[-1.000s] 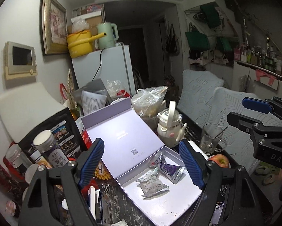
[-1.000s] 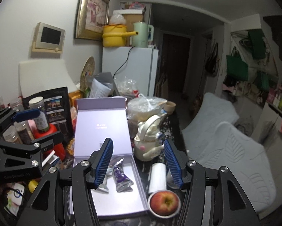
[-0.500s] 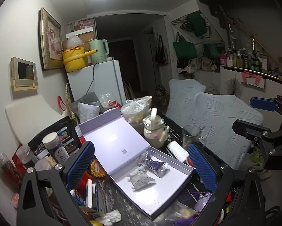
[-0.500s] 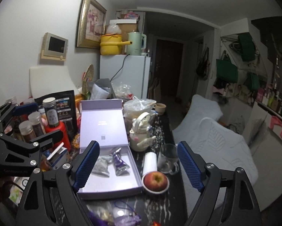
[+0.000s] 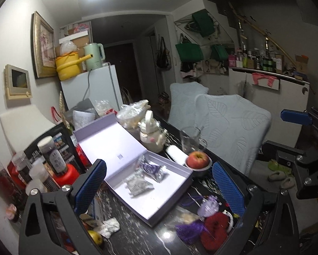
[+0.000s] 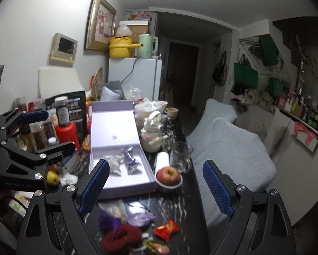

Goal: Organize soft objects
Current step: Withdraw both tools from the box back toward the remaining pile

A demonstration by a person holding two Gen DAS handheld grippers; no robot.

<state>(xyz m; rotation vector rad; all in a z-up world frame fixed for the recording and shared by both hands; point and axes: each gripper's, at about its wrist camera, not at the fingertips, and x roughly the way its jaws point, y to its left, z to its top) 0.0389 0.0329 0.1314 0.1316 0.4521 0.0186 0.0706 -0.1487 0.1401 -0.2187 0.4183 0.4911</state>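
The right tool (image 6: 155, 184) has its two blue pads wide apart, and they have just been opening, with nothing held between them. The left tool (image 5: 159, 188) is wide apart too, just opened, and empty.

Low in the right wrist picture, right under the right tool, lies a small heap of soft things. There is a fuzzy dark red ball (image 6: 121, 237), a purple tassel (image 6: 108, 220) with loose threads, a pale purple cloth pouch (image 6: 140, 220) with a string, and a shiny red candy wrapper (image 6: 167, 228). They sit on the dark, streaky tabletop (image 6: 180, 199).

In the left wrist picture the same heap is at the lower right, close to the right-hand pad of the left tool. So I think the right tool is nearer and looks straight down on it.

Just behind the heap, toward the middle of the frame, is the open purple box (image 6: 125, 180). It is stiff card with a flat lid standing up behind. Its long side runs away from the tools. Inside lie two crinkly foil packets (image 6: 123, 163), side by side.

Beside the box sits a smooth red apple (image 6: 169, 175) in a little dish, then a clear glass mug (image 6: 181, 155) and a round white teapot (image 6: 152, 136).
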